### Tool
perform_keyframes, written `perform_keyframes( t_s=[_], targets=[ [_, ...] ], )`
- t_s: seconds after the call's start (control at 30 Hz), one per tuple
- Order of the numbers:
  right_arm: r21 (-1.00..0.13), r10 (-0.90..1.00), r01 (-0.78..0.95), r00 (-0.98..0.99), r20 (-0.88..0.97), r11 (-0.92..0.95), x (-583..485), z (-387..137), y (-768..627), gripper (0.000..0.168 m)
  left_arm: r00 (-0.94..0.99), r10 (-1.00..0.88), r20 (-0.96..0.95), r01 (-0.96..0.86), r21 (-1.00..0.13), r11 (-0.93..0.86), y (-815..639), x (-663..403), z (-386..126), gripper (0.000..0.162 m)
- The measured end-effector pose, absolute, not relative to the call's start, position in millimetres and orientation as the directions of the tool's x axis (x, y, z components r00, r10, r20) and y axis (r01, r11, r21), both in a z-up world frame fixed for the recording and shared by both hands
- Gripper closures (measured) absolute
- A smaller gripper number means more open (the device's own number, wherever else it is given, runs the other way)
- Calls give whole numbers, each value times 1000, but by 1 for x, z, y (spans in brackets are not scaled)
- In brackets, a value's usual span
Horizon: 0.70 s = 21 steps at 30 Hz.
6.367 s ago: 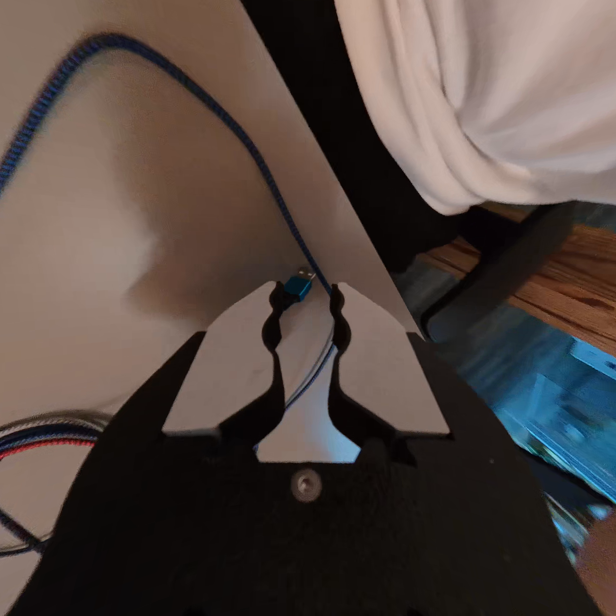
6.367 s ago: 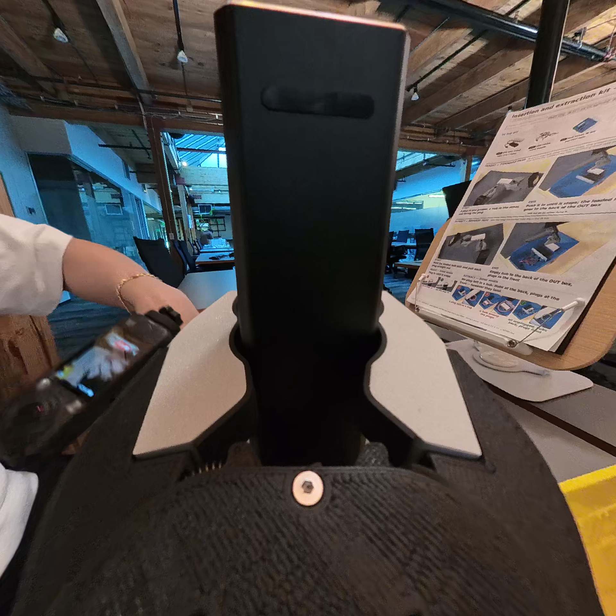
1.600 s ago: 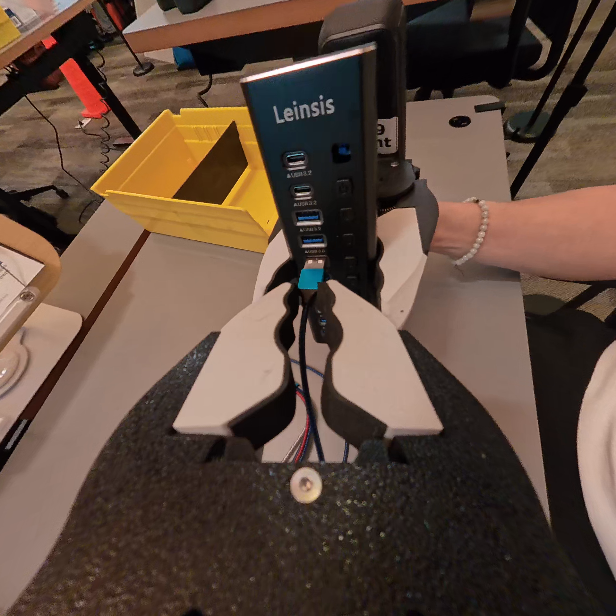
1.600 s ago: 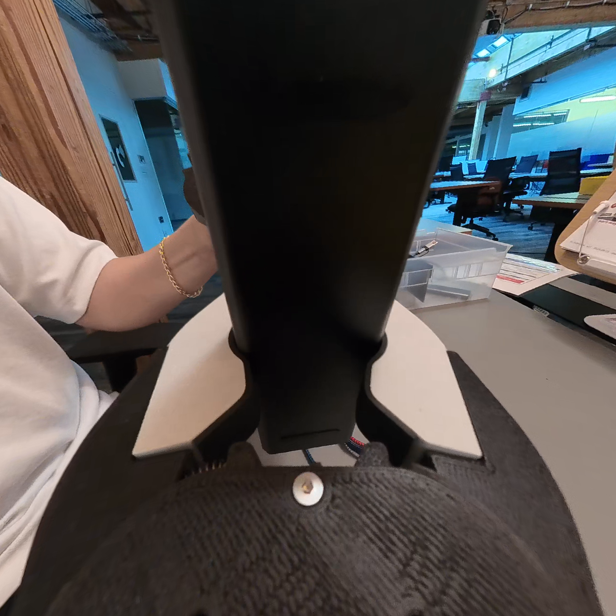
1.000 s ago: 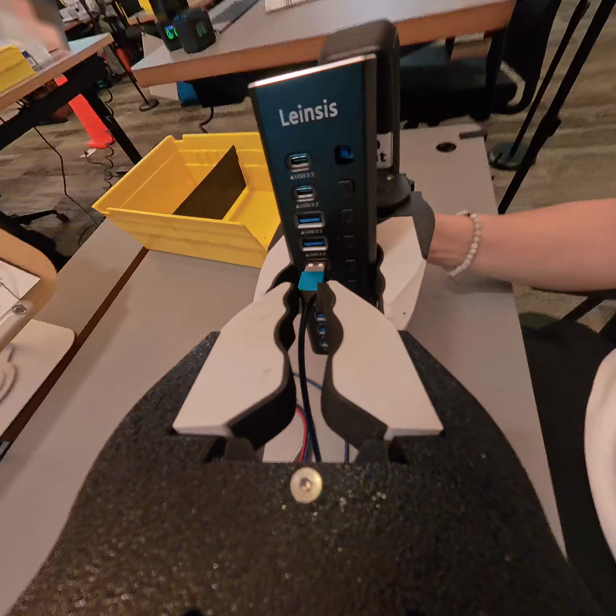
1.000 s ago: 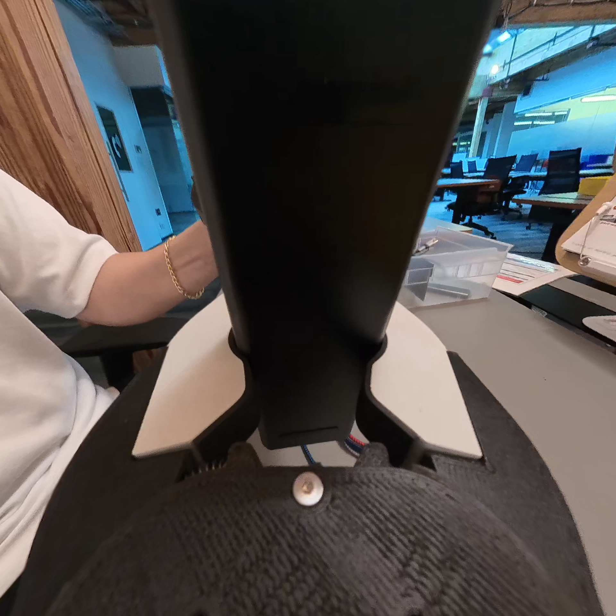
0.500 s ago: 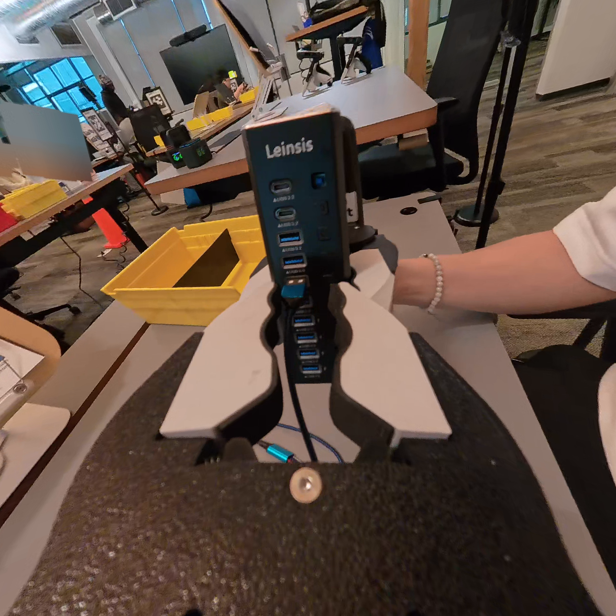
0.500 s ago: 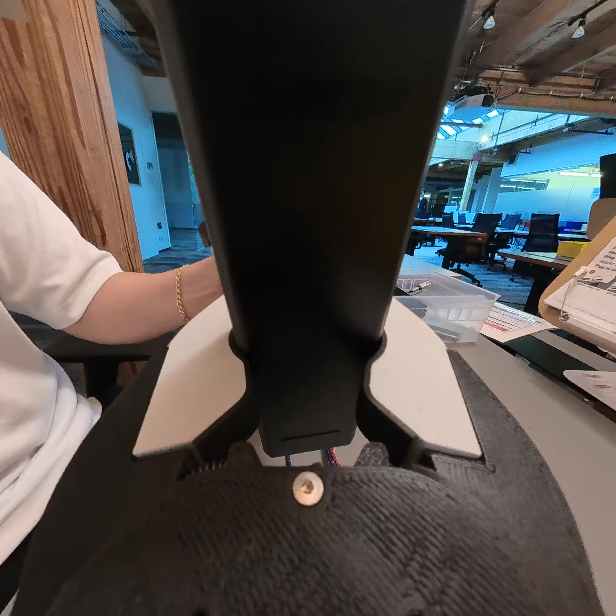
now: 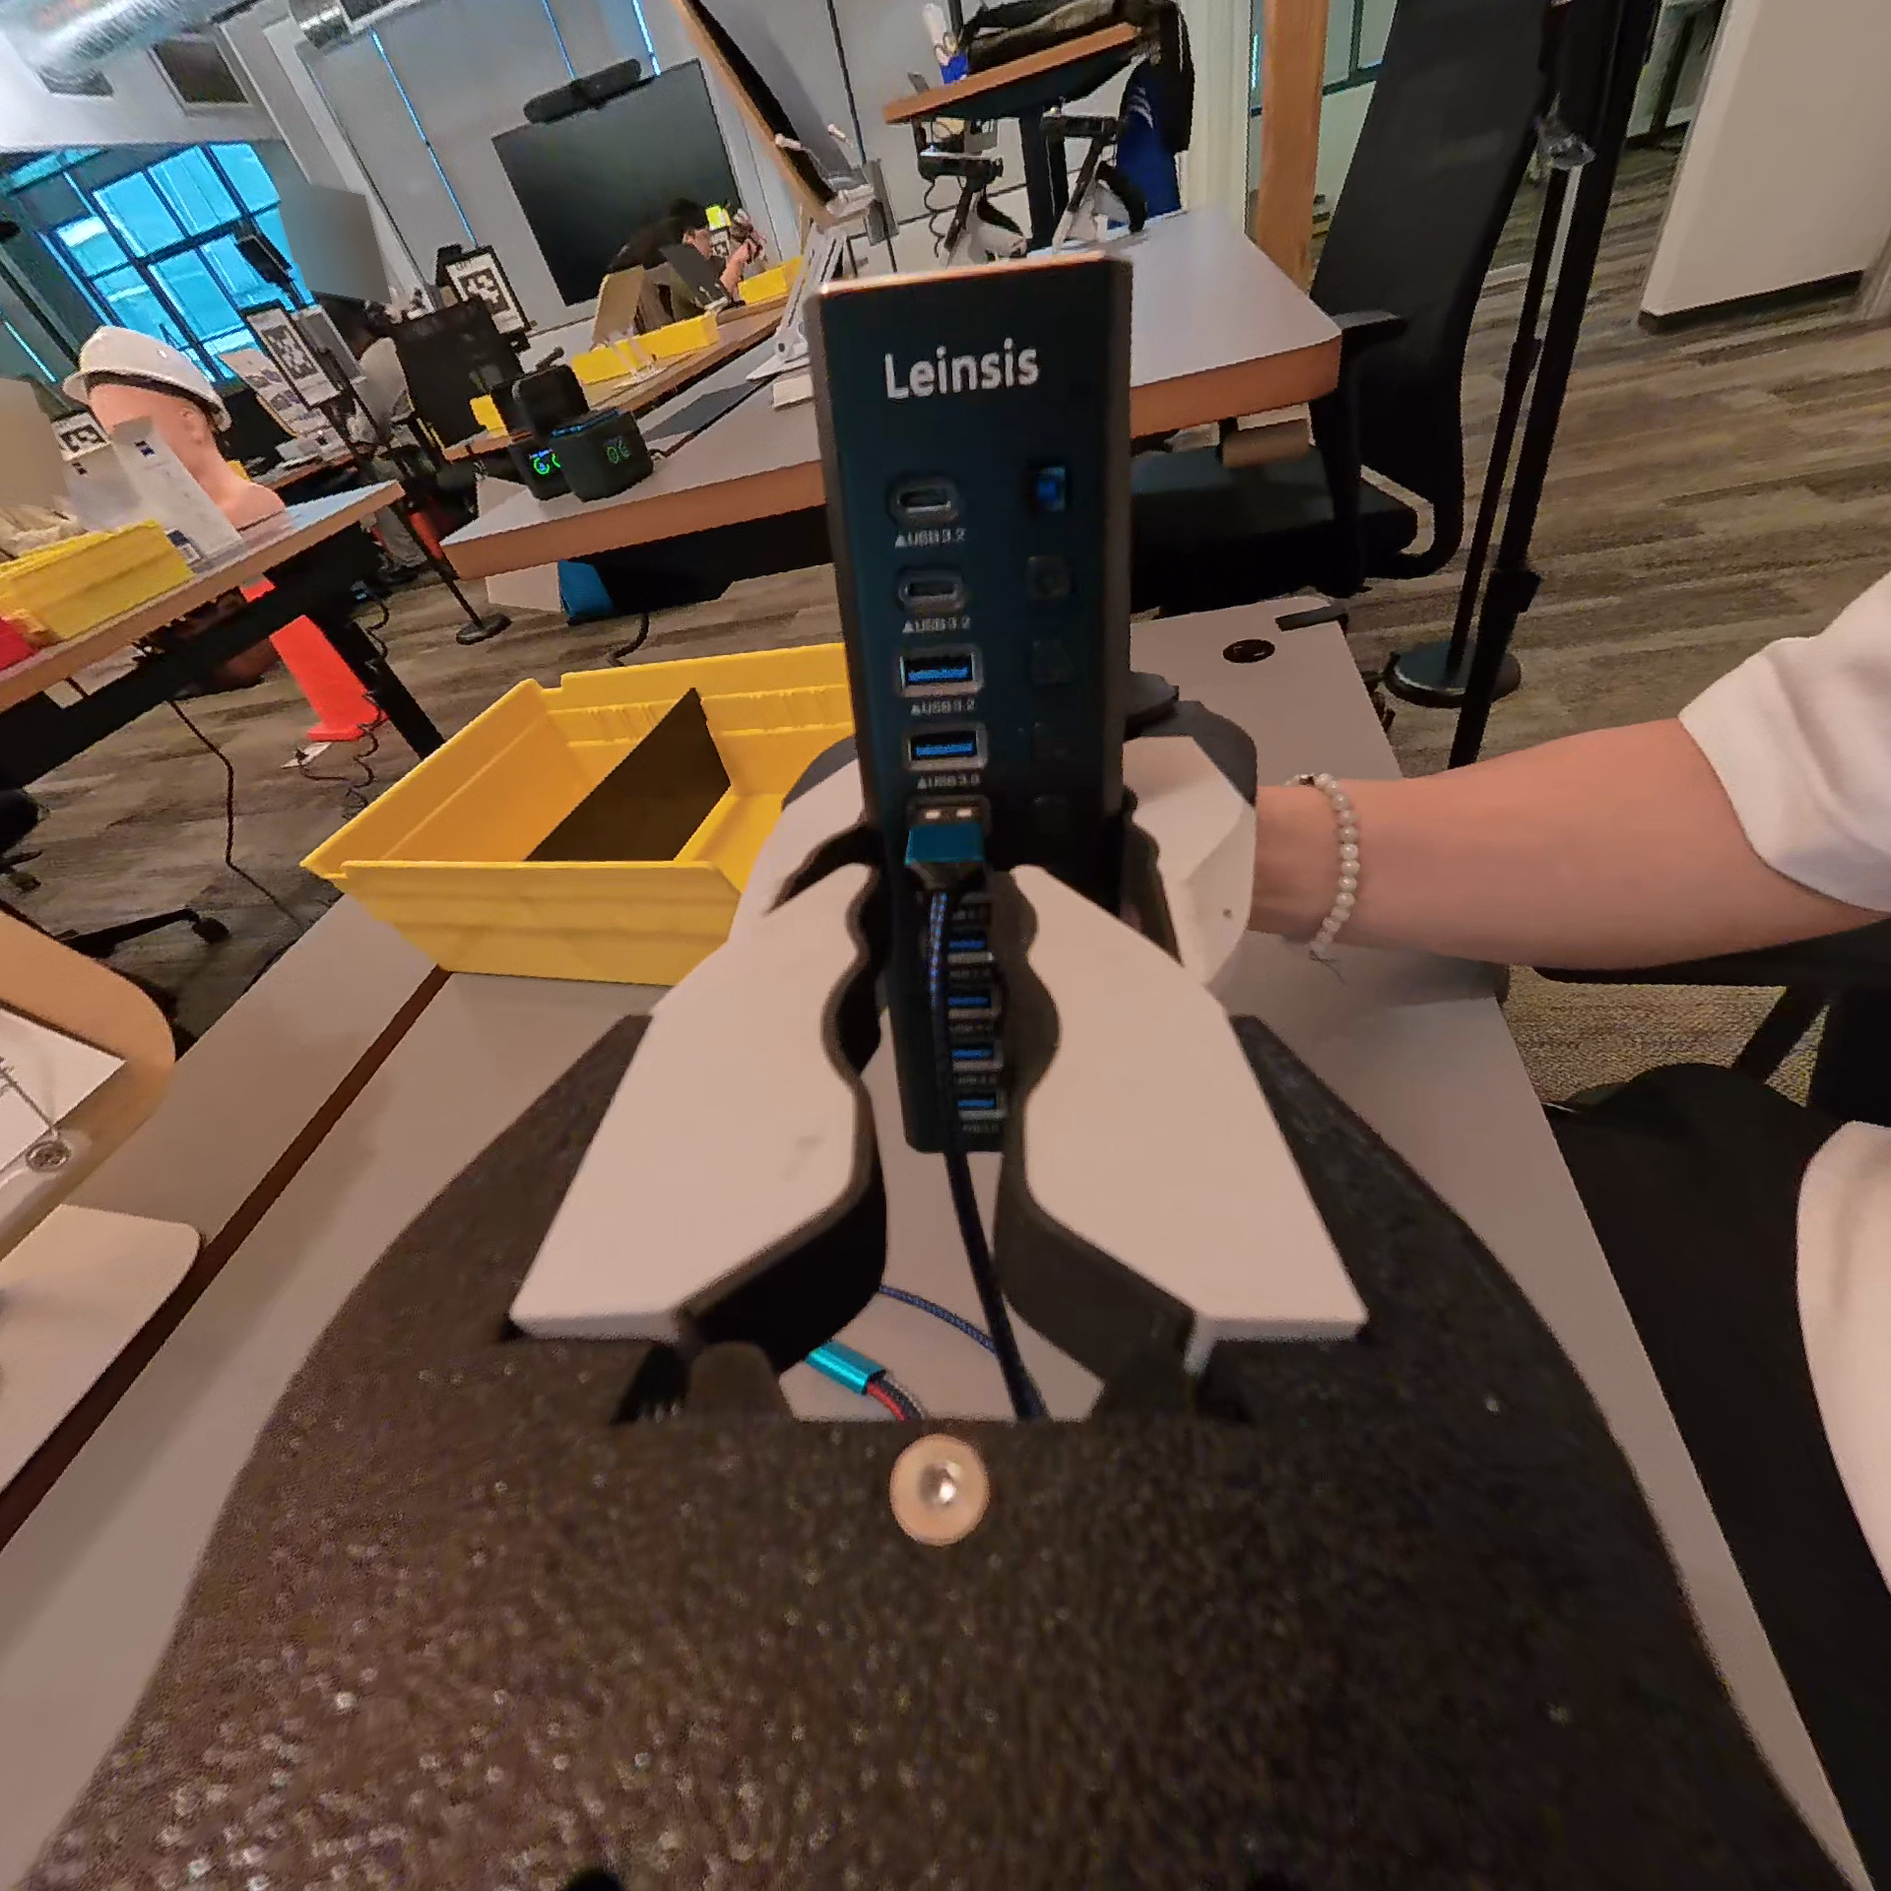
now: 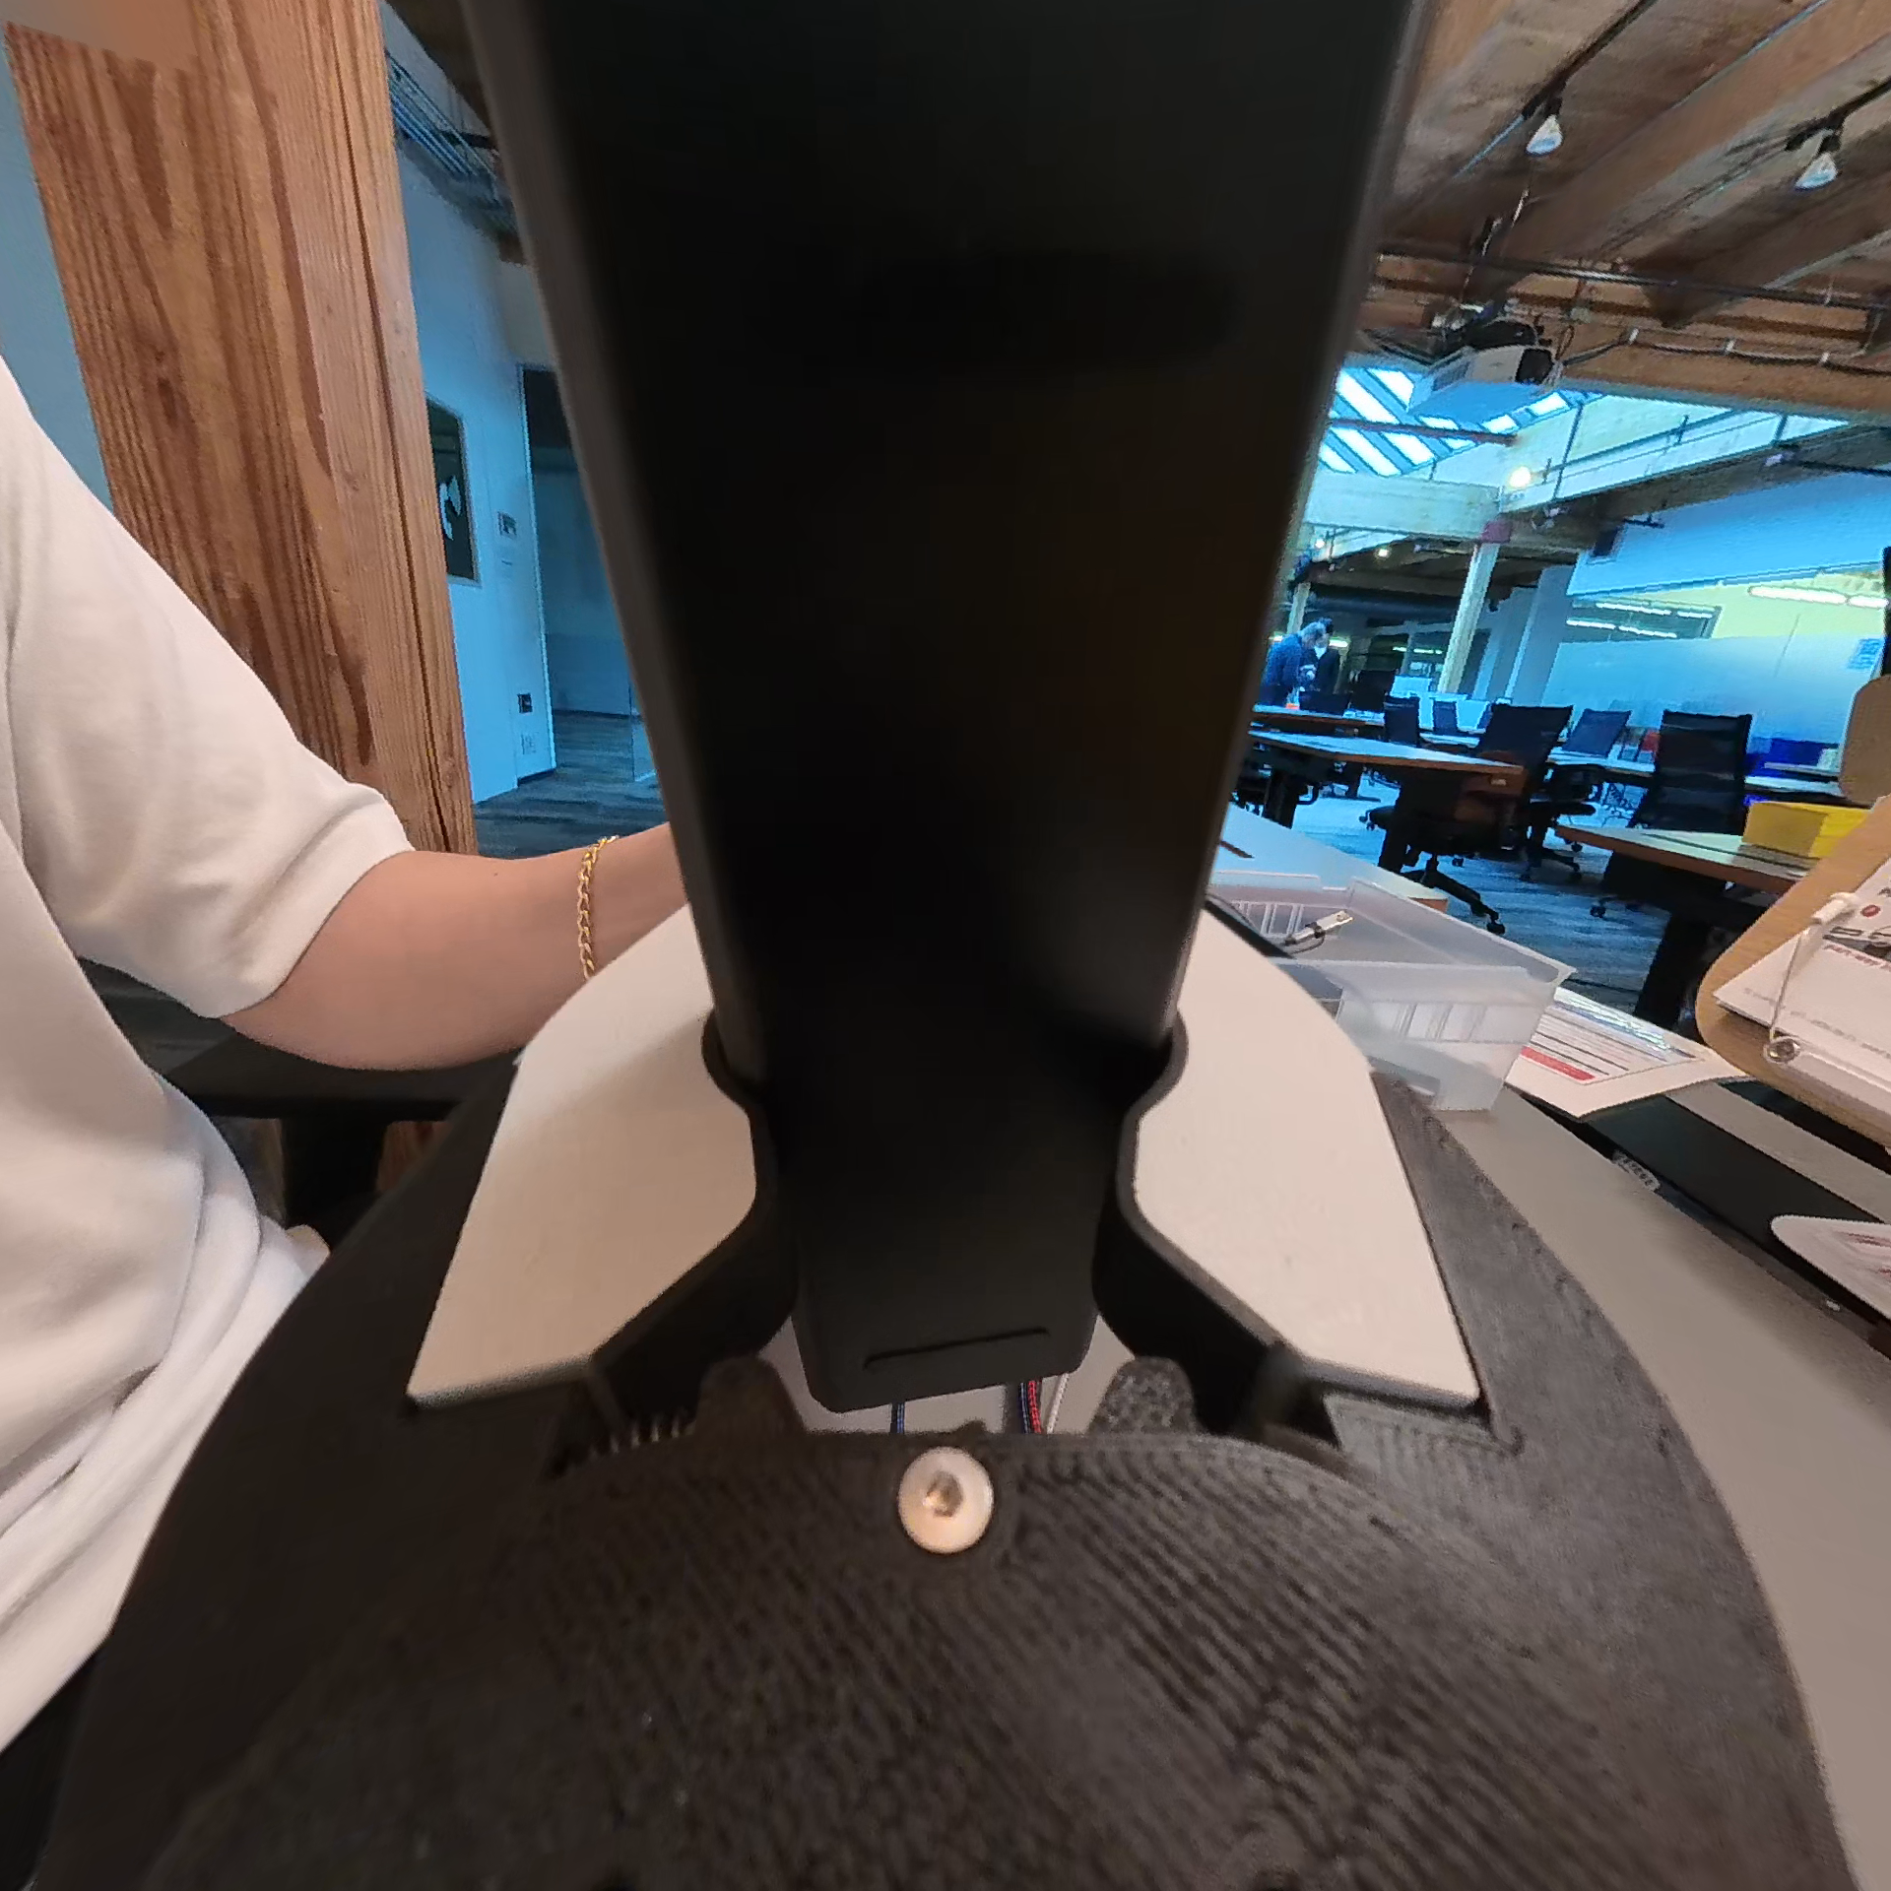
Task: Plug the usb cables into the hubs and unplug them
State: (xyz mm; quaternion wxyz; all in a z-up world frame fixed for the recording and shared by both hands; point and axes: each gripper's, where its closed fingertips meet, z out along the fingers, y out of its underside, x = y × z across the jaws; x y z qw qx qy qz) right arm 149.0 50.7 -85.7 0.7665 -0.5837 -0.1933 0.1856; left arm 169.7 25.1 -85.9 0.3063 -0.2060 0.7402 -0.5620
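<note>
— Bins first: what sits at nine o'clock in the left wrist view?

— The yellow bin [image 9: 532,890] rests on the grey table [image 9: 307,1044], left of the hub. A dark flat panel [image 9: 640,788] leans inside it; nothing else shows in it. In the right wrist view a clear plastic tub [image 10: 1422,982] stands at three o'clock on the table, with small items inside that are too small to name.

— And the left gripper [image 9: 947,885]?

— Its jaws stand a narrow way apart, the fingers [image 9: 757,1105] flanking the dark braided cable [image 9: 972,1228] just below the blue plug [image 9: 947,844]. Whether the pads press the cable or merely sit beside it cannot be told. The plug sits in the fifth port from the top of the hub [image 9: 972,573], at twelve o'clock from the gripper.

— The hub itself?

— It stands upright, a dark tower with its column of ports facing the left camera. Further cables [image 9: 870,1376], one with a teal connector, lie on the table beneath.

— Then the right gripper [image 10: 947,1034]?

— It is spread wide and clamped on the hub's lower body from behind; both pads press the black sides. In the left view it appears past the hub at one o'clock, held by a hand [image 9: 1279,870] wearing a bead bracelet.
</note>
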Motion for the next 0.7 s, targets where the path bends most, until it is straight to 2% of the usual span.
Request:
perform_keyframes(
  t_s=[0.17,0.53,0.7],
  targets=[
    [-965,520,-57,850,87,255,147,-84,49,94,-726,-641,-250,67,-953,295,25,167,-84,150],
    [-967,520,-55,850,86,249,148,-85,49,94,-722,-651,-235,55,-957,285,24,166,-85,146],
    [-968,523,-71,850,68,241,148,-85,50,94,-709,-670,-218,47,-963,264,26,168,-84,150]
  ],
)
